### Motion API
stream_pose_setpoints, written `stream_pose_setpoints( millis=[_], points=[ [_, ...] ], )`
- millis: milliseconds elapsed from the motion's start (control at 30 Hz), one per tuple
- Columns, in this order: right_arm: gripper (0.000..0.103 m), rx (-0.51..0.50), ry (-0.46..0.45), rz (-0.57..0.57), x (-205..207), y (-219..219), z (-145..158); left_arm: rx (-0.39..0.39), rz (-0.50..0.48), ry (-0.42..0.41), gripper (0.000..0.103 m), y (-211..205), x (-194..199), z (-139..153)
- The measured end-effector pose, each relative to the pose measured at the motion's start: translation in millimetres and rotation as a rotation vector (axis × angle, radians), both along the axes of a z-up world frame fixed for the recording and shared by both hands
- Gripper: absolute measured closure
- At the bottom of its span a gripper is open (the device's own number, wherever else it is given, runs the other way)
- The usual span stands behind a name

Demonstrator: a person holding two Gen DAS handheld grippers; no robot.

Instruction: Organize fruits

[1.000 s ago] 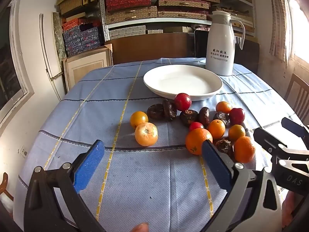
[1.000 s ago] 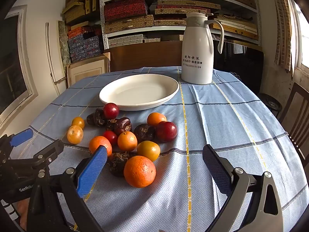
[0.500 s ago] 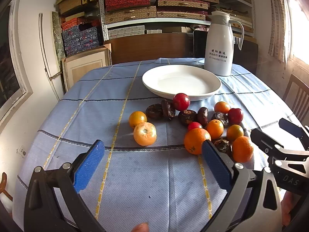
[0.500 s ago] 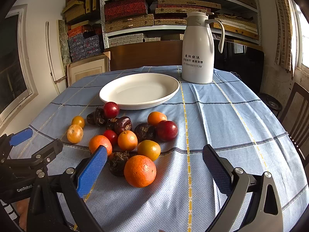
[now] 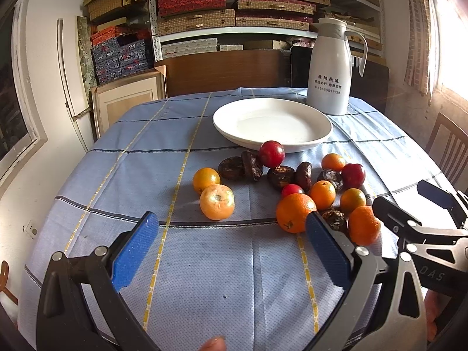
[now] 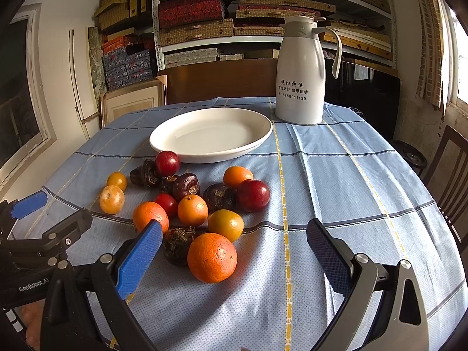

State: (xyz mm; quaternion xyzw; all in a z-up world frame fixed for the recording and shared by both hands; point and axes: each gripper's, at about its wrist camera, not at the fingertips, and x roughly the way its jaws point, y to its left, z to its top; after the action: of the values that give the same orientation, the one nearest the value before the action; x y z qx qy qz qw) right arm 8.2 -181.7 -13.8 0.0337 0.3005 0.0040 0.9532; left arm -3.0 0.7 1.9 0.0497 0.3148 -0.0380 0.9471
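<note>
Where the left wrist camera looks forward, the counter (image 5: 117, 175) is draped in a pale blue tablecloth crossed by yellow and dark stripes, and behind it stand shelves (image 5: 234, 5) packed with patterned boxes, a brown chair back and a framed panel leaning on the white wall. The left hand-held gripper (image 5: 231, 251) is spread wide and holds nothing, hovering over bare cloth. Beyond its blue pads lie the fruits: a pale mandarin (image 5: 217, 201) and a small orange one (image 5: 206, 179) apart on the left, then a cluster of oranges, red plums and dark wrinkled fruits around a large orange (image 5: 295, 216). An empty white plate (image 5: 272, 122) sits behind them, with a red plum (image 5: 271, 154) just at its near rim, and a white thermos jug (image 5: 330, 70) stands farther back. The right finger pad hides part of one dark fruit; the other tool is cut off at the right edge.

From the right wrist camera, the right hand-held gripper (image 6: 234, 251) is likewise wide and empty. A big orange (image 6: 212, 257) lies between its fingers, untouched, with a dark fruit (image 6: 178, 244) just beside it. The plate (image 6: 210, 146) and jug (image 6: 301, 73) sit beyond the cluster. Bright window glare washes out the right side, and a wooden chair (image 6: 450, 169) is cut off there.
</note>
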Motion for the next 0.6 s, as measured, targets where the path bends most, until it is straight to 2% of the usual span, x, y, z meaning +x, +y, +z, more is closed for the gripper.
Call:
stream_pose_setpoints(
  millis=[600],
  points=[
    [0.003, -0.004, 0.006, 0.0, 0.9, 0.4, -0.7, -0.001, 0.0, 0.001, 0.004, -0.4, 0.7, -0.1]
  ],
)
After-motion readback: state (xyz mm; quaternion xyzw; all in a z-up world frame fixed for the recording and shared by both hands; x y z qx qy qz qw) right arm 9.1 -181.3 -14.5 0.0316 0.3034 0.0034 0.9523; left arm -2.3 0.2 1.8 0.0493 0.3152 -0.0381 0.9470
